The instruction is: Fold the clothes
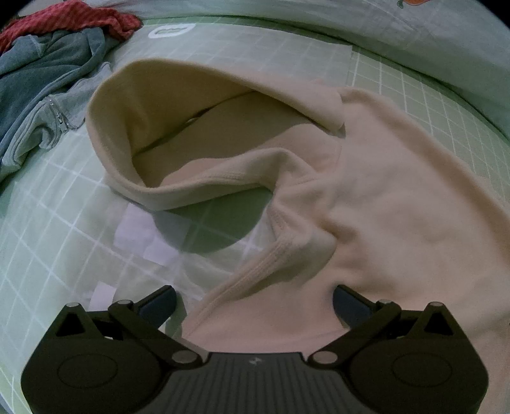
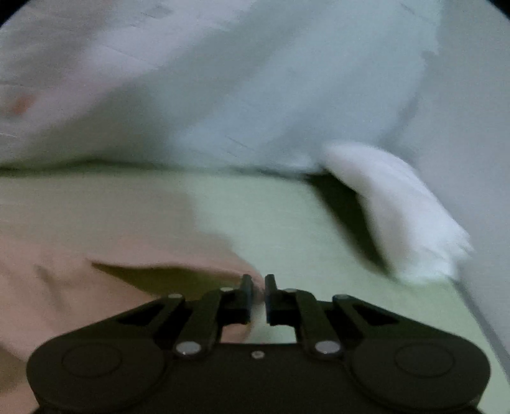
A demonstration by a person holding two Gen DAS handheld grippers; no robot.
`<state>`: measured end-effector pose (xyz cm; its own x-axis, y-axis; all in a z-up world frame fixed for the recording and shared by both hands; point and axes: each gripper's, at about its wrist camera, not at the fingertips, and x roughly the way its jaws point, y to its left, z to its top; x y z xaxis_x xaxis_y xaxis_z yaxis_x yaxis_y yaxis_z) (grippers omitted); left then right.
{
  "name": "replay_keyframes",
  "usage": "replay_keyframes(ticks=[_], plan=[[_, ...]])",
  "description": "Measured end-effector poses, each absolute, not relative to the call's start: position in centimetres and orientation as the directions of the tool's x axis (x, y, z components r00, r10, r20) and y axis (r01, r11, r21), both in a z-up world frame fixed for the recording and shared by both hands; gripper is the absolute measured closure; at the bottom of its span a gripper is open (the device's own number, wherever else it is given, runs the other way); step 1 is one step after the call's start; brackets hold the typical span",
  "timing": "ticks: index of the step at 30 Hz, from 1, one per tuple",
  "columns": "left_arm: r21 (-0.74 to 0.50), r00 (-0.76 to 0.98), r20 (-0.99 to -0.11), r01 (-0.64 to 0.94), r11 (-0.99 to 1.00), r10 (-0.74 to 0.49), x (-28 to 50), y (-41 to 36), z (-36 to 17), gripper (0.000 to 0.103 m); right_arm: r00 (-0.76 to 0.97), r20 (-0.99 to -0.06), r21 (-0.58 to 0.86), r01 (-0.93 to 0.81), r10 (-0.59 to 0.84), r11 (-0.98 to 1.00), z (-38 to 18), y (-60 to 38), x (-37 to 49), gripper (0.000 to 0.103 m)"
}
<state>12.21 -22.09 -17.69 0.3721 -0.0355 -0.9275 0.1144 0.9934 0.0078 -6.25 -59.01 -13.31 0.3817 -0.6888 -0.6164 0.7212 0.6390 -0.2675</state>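
A cream hooded top (image 1: 382,197) lies on the green checked sheet (image 1: 57,203), its hood (image 1: 134,127) open toward me in the left wrist view. My left gripper (image 1: 255,302) is open, its jaws wide on either side of the top's seamed edge (image 1: 255,274), holding nothing. In the blurred right wrist view my right gripper (image 2: 258,288) is shut on a pinched corner of the same cream top (image 2: 95,242), which spreads to the left over the sheet (image 2: 287,223).
A grey-blue zip garment (image 1: 47,82) and a red striped one (image 1: 73,19) are heaped at the far left. A white duvet (image 2: 255,89) runs along the back, with a white folded corner (image 2: 408,216) at the right.
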Motion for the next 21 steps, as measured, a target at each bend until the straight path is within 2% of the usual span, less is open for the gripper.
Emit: replay_keyframes(ticks=[3, 5, 6, 9, 10, 12, 15, 20, 21], plan=[[0.008, 0.371, -0.928, 0.116, 0.993, -0.036, 12.2, -22.1, -17.6, 0.000, 0.238, -0.673, -0.326, 0.755, -0.701, 0.570, -15.2, -60.5, -10.0, 0.094], [0.008, 0.374, -0.927, 0.116, 0.993, -0.036, 12.1, -22.0, -17.6, 0.000, 0.224, -0.706, -0.281, 0.782, -0.672, 0.556, -15.7, -60.4, -12.1, 0.082], [0.008, 0.375, -0.926, 0.116, 0.993, -0.036, 12.0, -21.9, -17.5, 0.000, 0.231, -0.721, -0.247, 0.795, -0.653, 0.553, -15.8, -60.2, -13.1, 0.069], [0.008, 0.377, -0.926, 0.115, 0.993, -0.037, 11.8, -21.8, -17.5, 0.000, 0.302, -0.723, -0.174, 0.791, -0.621, 0.587, -15.5, -59.2, -13.8, 0.058], [0.008, 0.377, -0.925, 0.115, 0.993, -0.036, 11.8, -21.8, -17.5, 0.000, 0.333, -0.717, -0.161, 0.776, -0.613, 0.610, -15.3, -58.8, -13.4, 0.051], [0.009, 0.379, -0.925, 0.115, 0.993, -0.036, 11.7, -21.7, -17.5, 0.000, 0.392, -0.695, -0.155, 0.737, -0.603, 0.658, -15.3, -58.2, -12.3, 0.042], [0.009, 0.384, -0.923, 0.116, 0.993, -0.036, 11.6, -21.7, -17.5, 0.000, 0.464, -0.667, -0.183, 0.657, -0.583, 0.731, -15.2, -57.9, -9.3, 0.024], [0.011, 0.379, -0.925, 0.109, 0.994, -0.031, 11.7, -21.9, -17.6, 0.000, 0.478, -0.697, -0.156, 0.626, -0.534, 0.764, -16.4, -60.8, -4.4, 0.023], [0.011, 0.377, -0.926, 0.107, 0.994, -0.030, 11.7, -22.0, -17.5, 0.000, 0.476, -0.709, -0.131, 0.636, -0.520, 0.760, -16.6, -61.5, -3.9, 0.026]])
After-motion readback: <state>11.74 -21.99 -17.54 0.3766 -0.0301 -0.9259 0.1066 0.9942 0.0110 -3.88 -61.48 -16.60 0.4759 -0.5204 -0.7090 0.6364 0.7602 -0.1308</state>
